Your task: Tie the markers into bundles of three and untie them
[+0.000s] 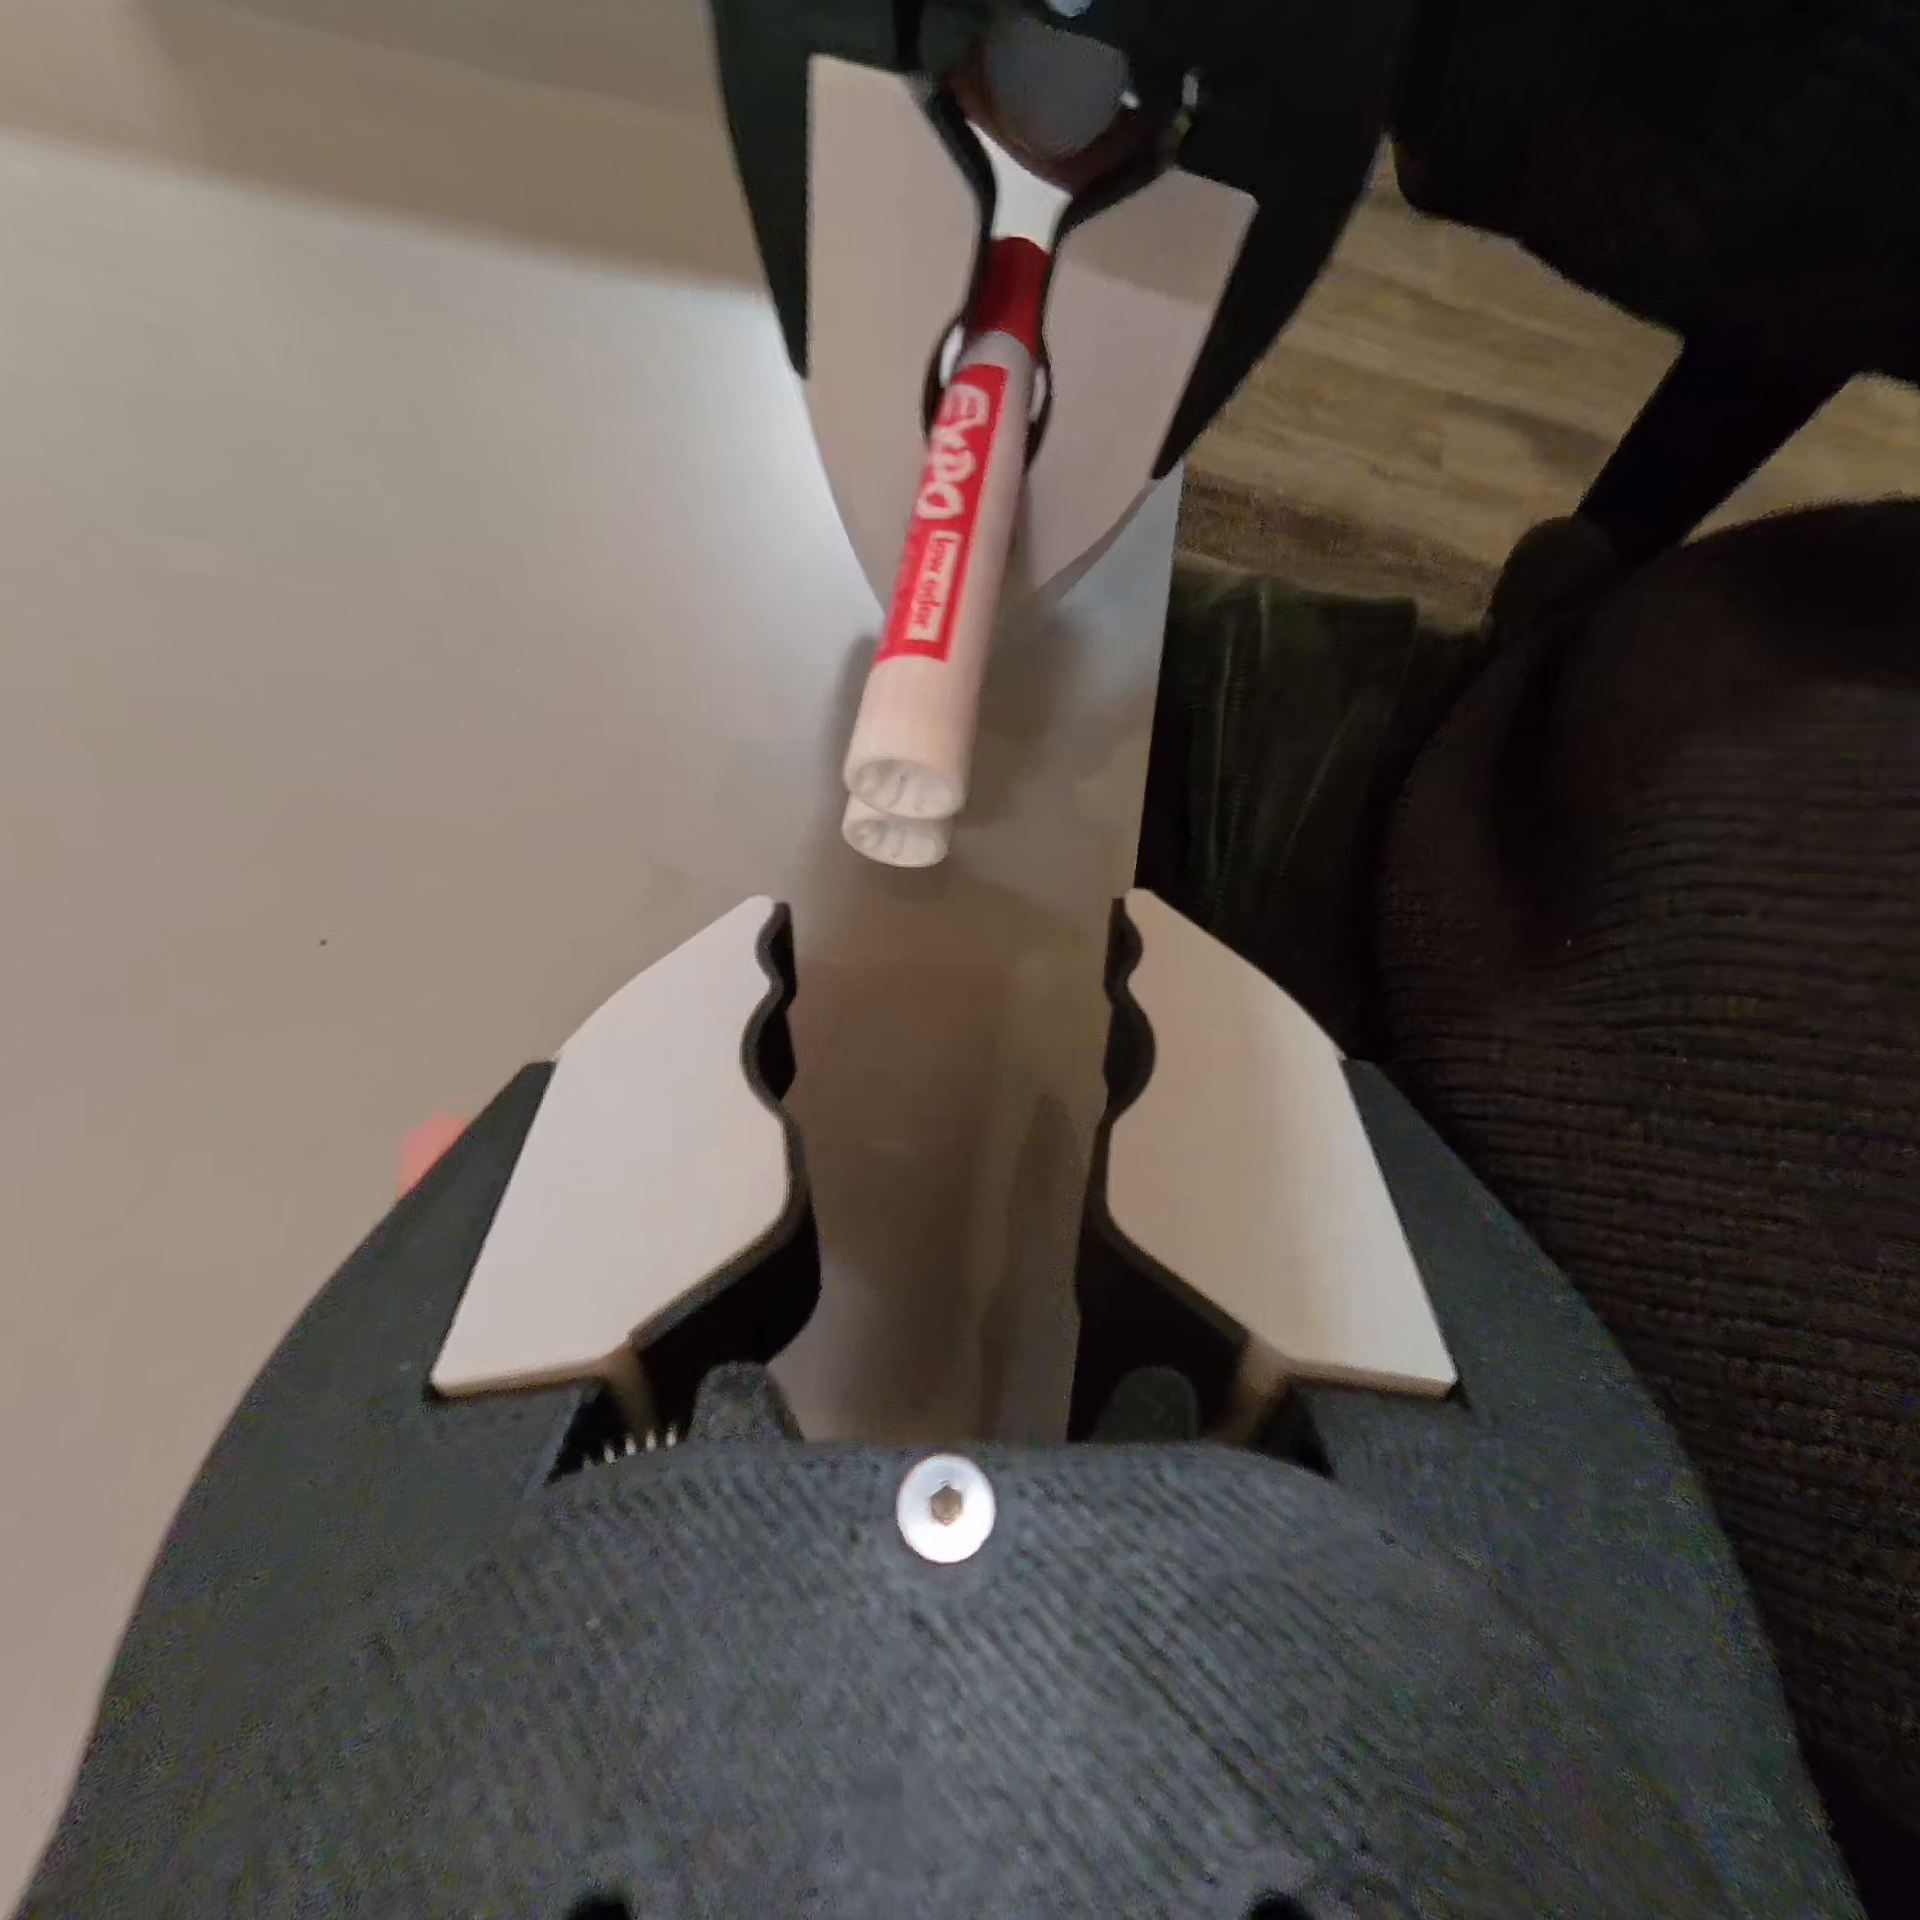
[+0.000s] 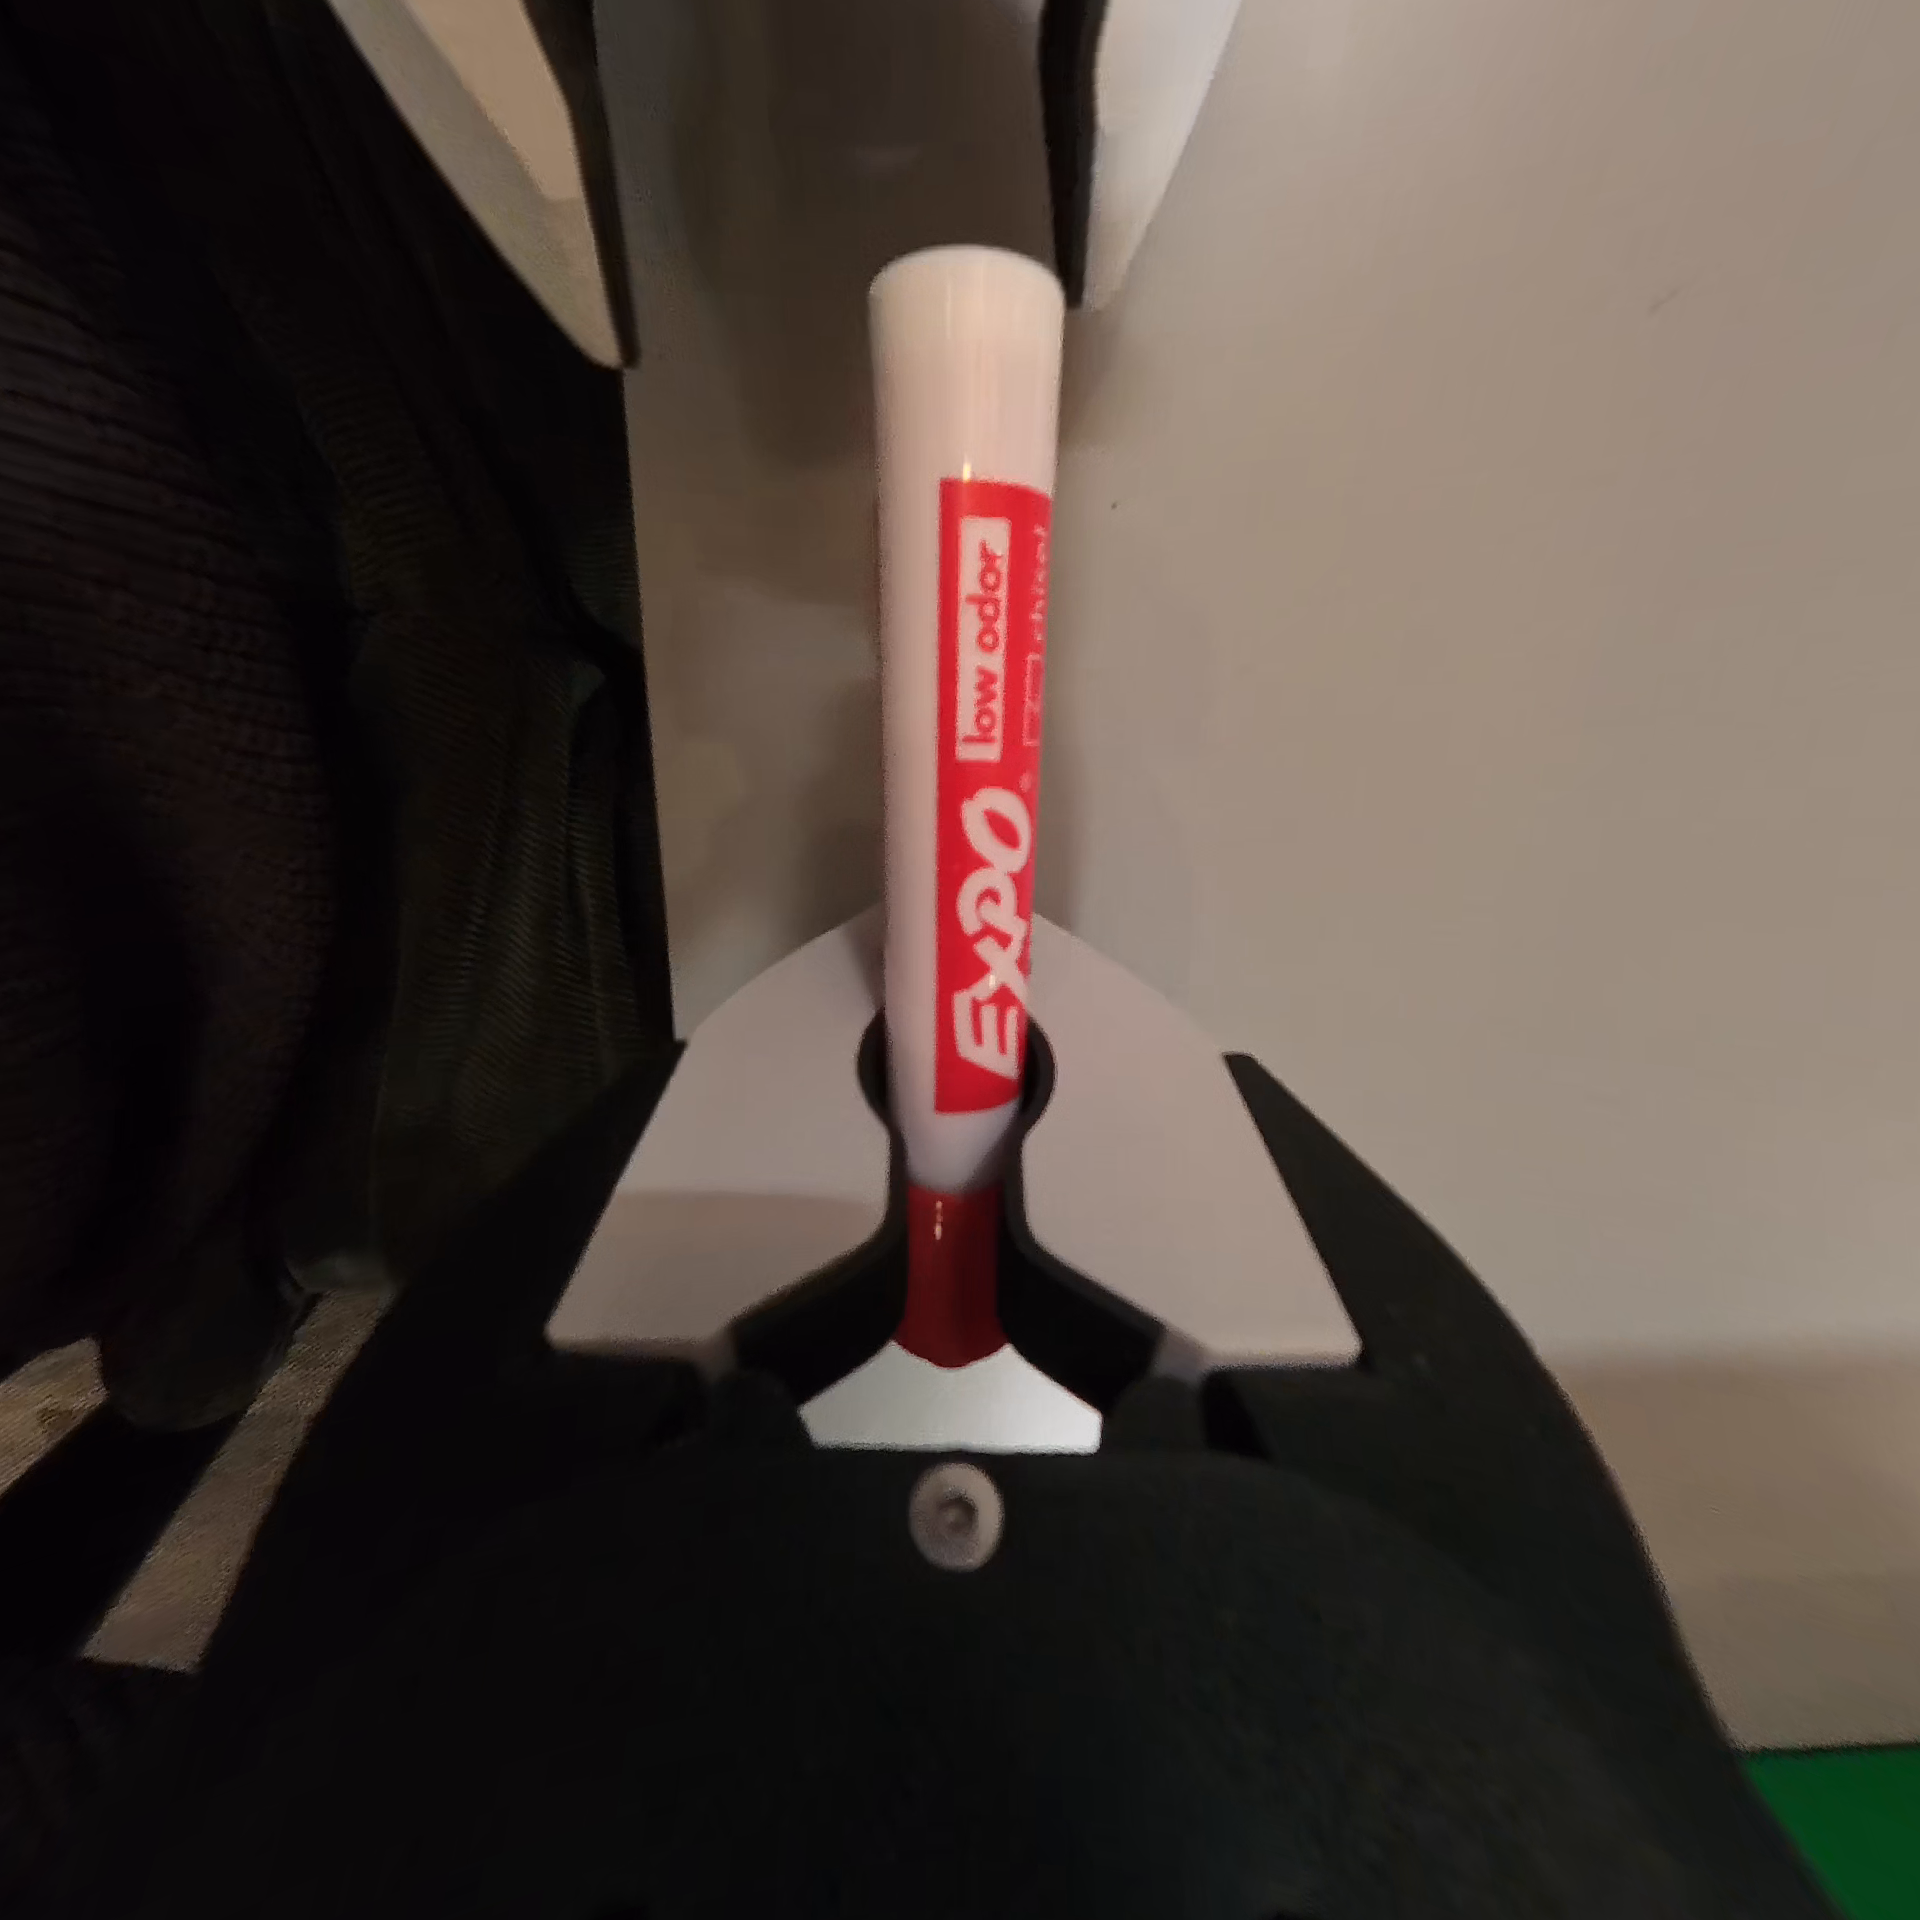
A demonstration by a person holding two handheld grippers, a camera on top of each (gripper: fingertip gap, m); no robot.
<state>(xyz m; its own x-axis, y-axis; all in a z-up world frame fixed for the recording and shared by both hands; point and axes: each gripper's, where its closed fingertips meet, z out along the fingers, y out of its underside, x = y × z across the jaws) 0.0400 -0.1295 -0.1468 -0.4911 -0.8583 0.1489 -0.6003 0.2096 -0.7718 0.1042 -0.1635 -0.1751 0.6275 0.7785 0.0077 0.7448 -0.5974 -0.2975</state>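
My right gripper [image 2: 956, 940] is shut on a white marker [image 2: 966, 623] with a red label and red cap, which points forward between the fingers. In the left wrist view the right gripper [image 1: 987, 395] faces me at the top. There the red-labelled marker [image 1: 935, 561] has a second white marker end [image 1: 896, 836] right beneath it, so two markers are held together. My left gripper [image 1: 945, 925] is open and empty, just short of the marker ends. Its fingers [image 2: 597, 260] show at the top of the right wrist view, on either side of the marker's tip.
A white table [image 1: 364, 623] lies beneath both grippers. Dark ribbed fabric [image 1: 1662, 1039] lies along the table's edge, with wood-look floor [image 1: 1455, 332] beyond. A small pink-red thing [image 1: 426, 1153] peeks out left of my left gripper. A green patch [image 2: 1839, 1818] shows at the lower right. The gap from one gripper's tips to the other's is roughly 9 cm.
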